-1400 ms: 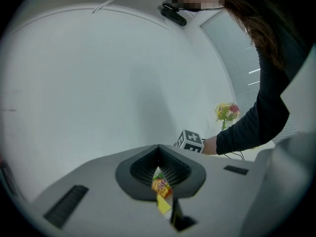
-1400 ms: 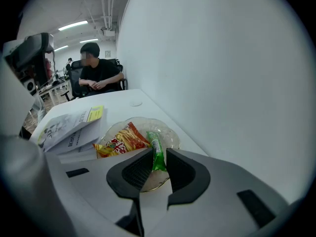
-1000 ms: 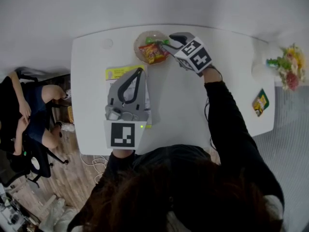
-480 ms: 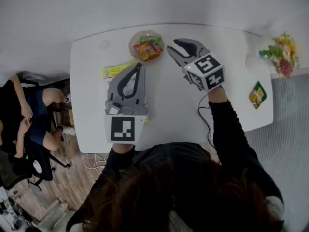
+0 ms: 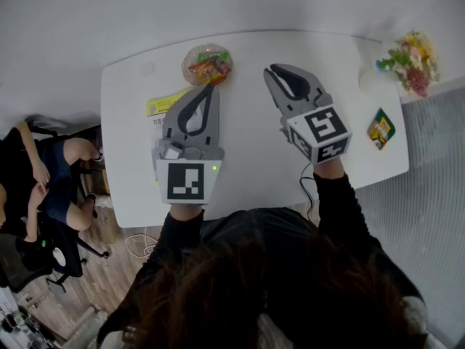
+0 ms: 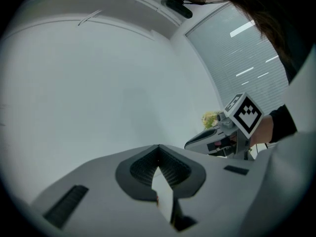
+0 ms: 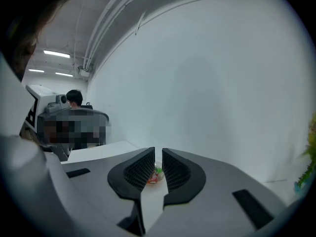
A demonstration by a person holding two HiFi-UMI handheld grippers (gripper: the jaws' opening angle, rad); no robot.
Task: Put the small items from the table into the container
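- White table (image 5: 247,158) seen from above. A clear bowl (image 5: 207,64) at its far edge holds snack pkts in red, orange and green.
- Left tool (image 5: 211,88): jaws together at the tips, nothing in them. It hangs level over a yellow sheet (image 5: 161,106), tips just short of the bowl. Prob. parked there to keep out of the other tool's way.
- Right tool (image 5: 272,72): jaws narrow and closing, nothing between them. The bowl shows through the slit, well beyond. The tool sits above the table, right of the bowl and apart from it, so it looks free for another pick.
- One small green-yellow pkt (image 5: 378,128) lies near the table's right edge, well apart from both tools. Likely the item yet to fetch.
- Flowers (image 5: 407,53) stand at the far right corner, near that pkt. They could crowd a reach from that side.
- Bare table lies between right tool and pkt, w/ no obstacle seen.
- A person (image 5: 43,173) sits on a chair (image 5: 51,238) left of the table, not in the way.
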